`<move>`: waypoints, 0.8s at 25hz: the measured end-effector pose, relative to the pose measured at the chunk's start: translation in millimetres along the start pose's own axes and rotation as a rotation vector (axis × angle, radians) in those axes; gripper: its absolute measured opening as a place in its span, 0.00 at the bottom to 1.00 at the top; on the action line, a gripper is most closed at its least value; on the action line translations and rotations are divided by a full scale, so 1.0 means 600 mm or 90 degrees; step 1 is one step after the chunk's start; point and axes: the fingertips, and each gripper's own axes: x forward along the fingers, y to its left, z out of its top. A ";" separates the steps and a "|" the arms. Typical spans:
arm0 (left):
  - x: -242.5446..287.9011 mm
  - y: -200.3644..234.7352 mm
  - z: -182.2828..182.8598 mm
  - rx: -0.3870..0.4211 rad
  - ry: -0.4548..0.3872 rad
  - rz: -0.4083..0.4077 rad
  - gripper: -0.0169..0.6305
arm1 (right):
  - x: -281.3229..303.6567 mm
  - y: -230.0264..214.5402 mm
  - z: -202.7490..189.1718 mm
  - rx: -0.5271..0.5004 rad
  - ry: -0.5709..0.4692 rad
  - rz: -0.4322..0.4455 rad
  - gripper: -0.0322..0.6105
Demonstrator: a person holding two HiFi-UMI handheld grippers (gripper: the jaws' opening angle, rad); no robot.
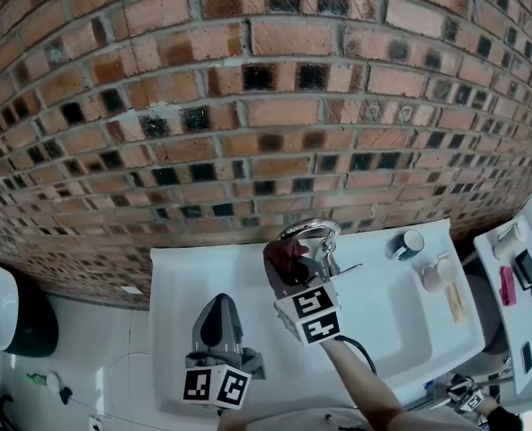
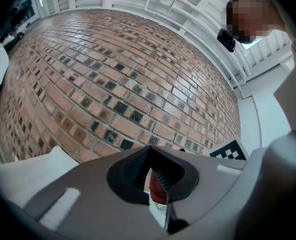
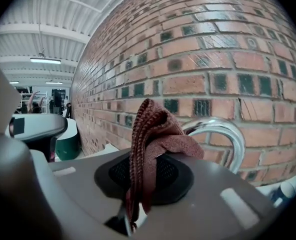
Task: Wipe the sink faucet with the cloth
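A chrome arched faucet [image 1: 313, 232] stands at the back of the white sink [image 1: 401, 317], against the brick wall. My right gripper [image 1: 288, 268] is shut on a reddish-brown cloth [image 1: 284, 260], held just left of and below the faucet's arch. In the right gripper view the cloth [image 3: 149, 149] sticks up from the jaws, with the faucet [image 3: 223, 134] close behind it to the right. My left gripper [image 1: 217, 317] hovers over the sink's left side, jaws closed with nothing in them; a bit of the cloth [image 2: 157, 190] shows past its tips.
A blue and white cup [image 1: 410, 242] and a soap dish [image 1: 438, 272] sit on the sink's right rim. A white shelf [image 1: 518, 268] with small items is at far right. A white and dark green bin [image 1: 10, 317] stands on the floor at left.
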 end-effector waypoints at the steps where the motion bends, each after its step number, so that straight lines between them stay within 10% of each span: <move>1: 0.000 -0.002 0.001 0.002 -0.001 -0.001 0.03 | 0.005 0.000 0.006 -0.008 0.000 -0.003 0.12; 20: 0.007 -0.016 -0.005 -0.004 0.008 -0.018 0.03 | -0.086 -0.166 0.087 0.020 -0.060 -0.161 0.12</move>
